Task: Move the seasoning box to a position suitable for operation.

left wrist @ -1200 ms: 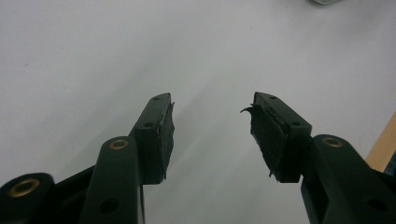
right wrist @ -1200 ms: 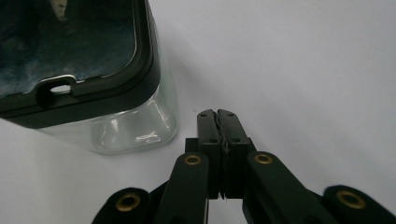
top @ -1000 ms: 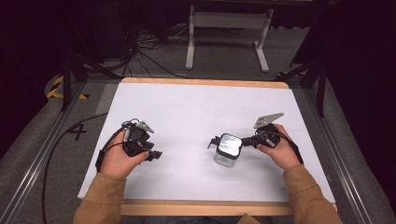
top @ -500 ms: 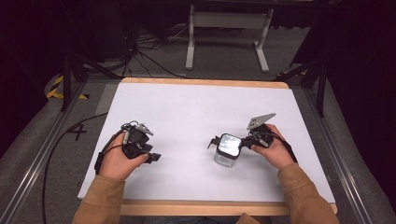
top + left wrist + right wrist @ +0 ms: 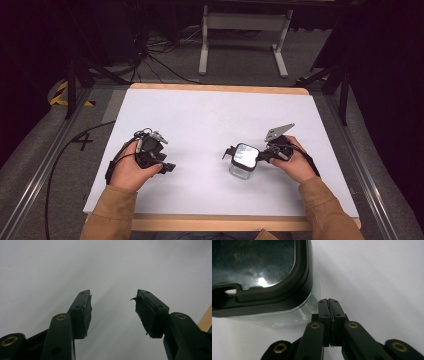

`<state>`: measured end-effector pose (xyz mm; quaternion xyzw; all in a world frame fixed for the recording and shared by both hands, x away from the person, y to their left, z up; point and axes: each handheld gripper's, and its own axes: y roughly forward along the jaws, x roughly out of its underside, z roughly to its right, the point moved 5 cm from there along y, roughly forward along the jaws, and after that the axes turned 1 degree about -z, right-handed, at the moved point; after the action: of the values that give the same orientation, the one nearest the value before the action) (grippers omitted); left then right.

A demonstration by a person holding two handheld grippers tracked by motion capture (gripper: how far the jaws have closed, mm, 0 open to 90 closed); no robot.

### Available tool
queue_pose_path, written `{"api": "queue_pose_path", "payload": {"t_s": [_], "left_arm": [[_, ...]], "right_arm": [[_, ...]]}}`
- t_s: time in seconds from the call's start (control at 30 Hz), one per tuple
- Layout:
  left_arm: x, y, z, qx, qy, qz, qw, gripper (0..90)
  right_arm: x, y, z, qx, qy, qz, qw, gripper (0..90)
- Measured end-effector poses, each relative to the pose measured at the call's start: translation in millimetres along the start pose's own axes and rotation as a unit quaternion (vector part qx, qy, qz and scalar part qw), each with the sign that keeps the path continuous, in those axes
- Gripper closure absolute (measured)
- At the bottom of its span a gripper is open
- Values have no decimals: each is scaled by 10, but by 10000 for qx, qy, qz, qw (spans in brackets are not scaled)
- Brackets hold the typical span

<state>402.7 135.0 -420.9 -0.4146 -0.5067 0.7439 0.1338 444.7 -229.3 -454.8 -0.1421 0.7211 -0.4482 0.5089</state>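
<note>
A dark room with cables and a metal stand on grey floor lies beyond a white table [image 5: 215, 115] edged in pale wood. In the high view, the left gripper [image 5: 170, 167] sits in the lower left of the frame, held in a hand with a tan sleeve, resting low over the bare table. In the lower right, the right gripper [image 5: 260, 156] points toward frame left at a clear glass jar [image 5: 243, 161] with a dark-rimmed lid, which stands upright just right of centre. In the left gripper view, the two fingers [image 5: 83, 312] stand well apart with only white table between them (they have just been opening a little further). In the right gripper view, the fingers [image 5: 323, 312] are pressed together with nothing between them, their tips just beside the jar's lower right corner, and the jar [image 5: 262, 277] occupies the upper left of the frame.
</note>
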Motion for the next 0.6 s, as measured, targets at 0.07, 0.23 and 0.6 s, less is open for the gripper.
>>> {"api": "queue_pose_path", "payload": {"t_s": [0.07,0.23,0.6], "left_arm": [[-29,20,6,24,45,3,10000,469],[-79,47,19,52,106,12,9999,469],[-180,103,53,109,236,5,9997,469]], "right_arm": [[11,0,-17,-41,0,15,10000,899],[35,-1,-81,-88,-60,-56,9999,899],[62,-15,-250,-124,-210,-256,9994,900]]}}
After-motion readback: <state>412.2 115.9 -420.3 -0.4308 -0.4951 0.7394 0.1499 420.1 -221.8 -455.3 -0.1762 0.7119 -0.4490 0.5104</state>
